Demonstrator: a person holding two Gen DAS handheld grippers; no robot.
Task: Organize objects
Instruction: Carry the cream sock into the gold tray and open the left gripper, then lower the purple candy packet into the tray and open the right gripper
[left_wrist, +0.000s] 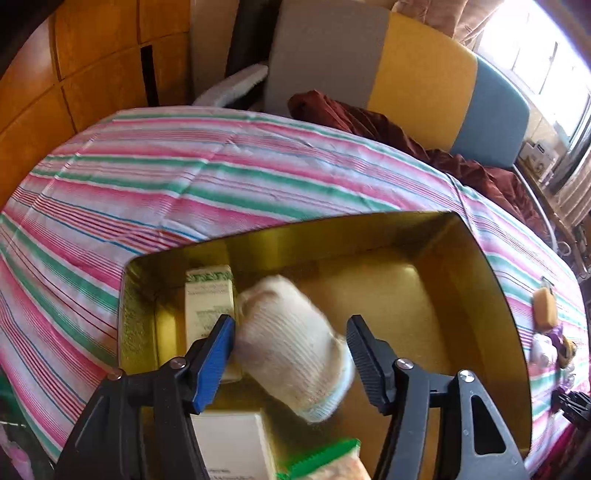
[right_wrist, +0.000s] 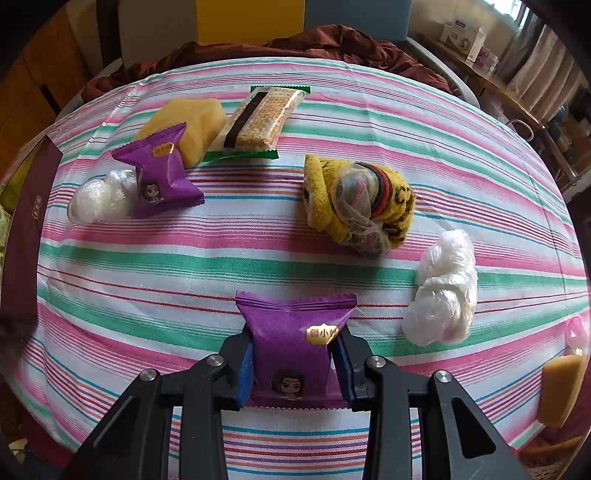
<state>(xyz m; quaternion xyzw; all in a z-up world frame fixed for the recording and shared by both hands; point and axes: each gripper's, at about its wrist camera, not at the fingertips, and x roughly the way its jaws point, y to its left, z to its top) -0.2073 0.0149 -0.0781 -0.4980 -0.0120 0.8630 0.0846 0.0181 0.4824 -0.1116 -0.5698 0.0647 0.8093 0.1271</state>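
The left tongs (left_wrist: 291, 363) hang spread wide above an open gold-lined box (left_wrist: 491, 266), pointing steeply down into it. A rolled white sock (left_wrist: 291, 347), blurred, sits between the two pads, touching or nearly touching the blue one and clear of the black one. Its long axis slants from upper left to lower right, cuff end nearest the camera. It appears to be dropping into the box, beside a pale carton (left_wrist: 208, 306).

The right tongs (right_wrist: 293, 363) are clamped narrow on a purple snack packet (right_wrist: 295, 350), gripped by its sides. Its long axis runs straight away from the tongs over the striped surface (right_wrist: 147, 266). The box lies off to this hand's left, so the packet likely travels that way next.
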